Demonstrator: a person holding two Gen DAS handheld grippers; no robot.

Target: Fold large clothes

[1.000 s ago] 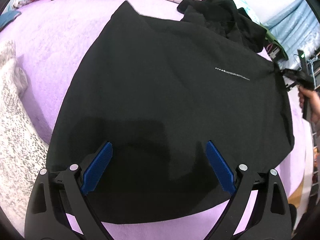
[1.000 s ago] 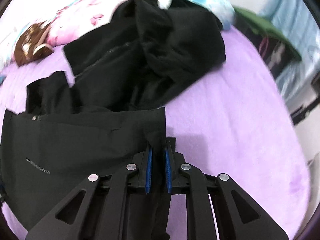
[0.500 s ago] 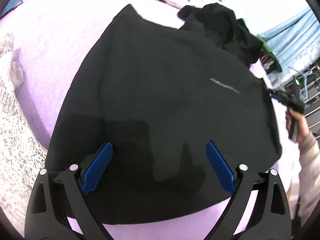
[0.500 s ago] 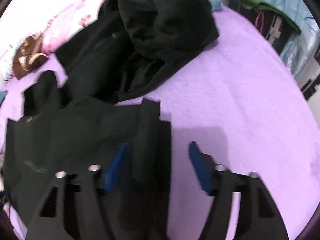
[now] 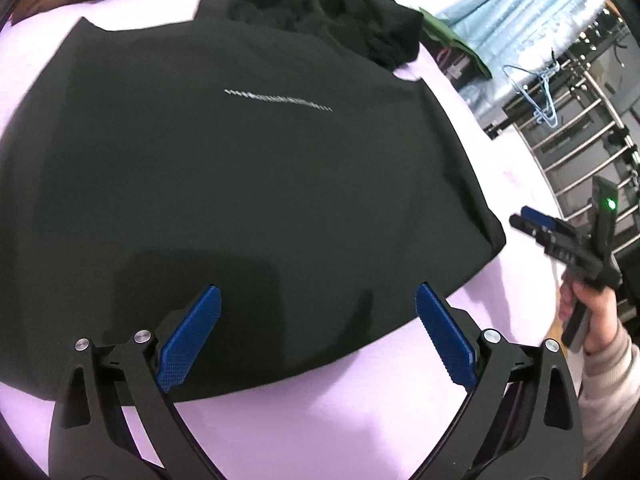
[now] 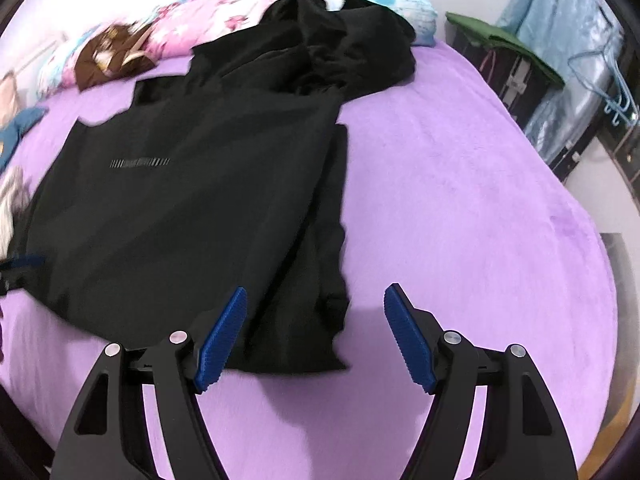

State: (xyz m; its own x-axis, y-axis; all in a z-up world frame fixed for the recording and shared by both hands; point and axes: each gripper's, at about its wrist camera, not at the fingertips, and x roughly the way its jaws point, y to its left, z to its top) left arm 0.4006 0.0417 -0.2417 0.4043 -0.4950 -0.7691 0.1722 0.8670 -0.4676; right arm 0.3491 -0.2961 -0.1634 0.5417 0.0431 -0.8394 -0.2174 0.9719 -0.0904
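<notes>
- I see the black garment [image 5: 240, 184] spread flat on the purple bedspread [image 6: 460, 184], front up, a thin line of pale print [image 5: 278, 99] across its chest.
- Its cloth looks smooth through the middle; along the right side, a long strip is doubled under, lying in loose folds [image 6: 316, 264].
- Its bottom hem runs just under my left gripper [image 5: 318, 332], whose blue pads stand wide apart, holding nothing.
- My right gripper [image 6: 314, 332] is likewise spread wide and empty, hovering over the garment's folded corner.
- A heap of other black clothes [image 6: 344, 48] sits at the garment's far end, touching it, near the floral pillows [image 6: 208, 28].
</notes>
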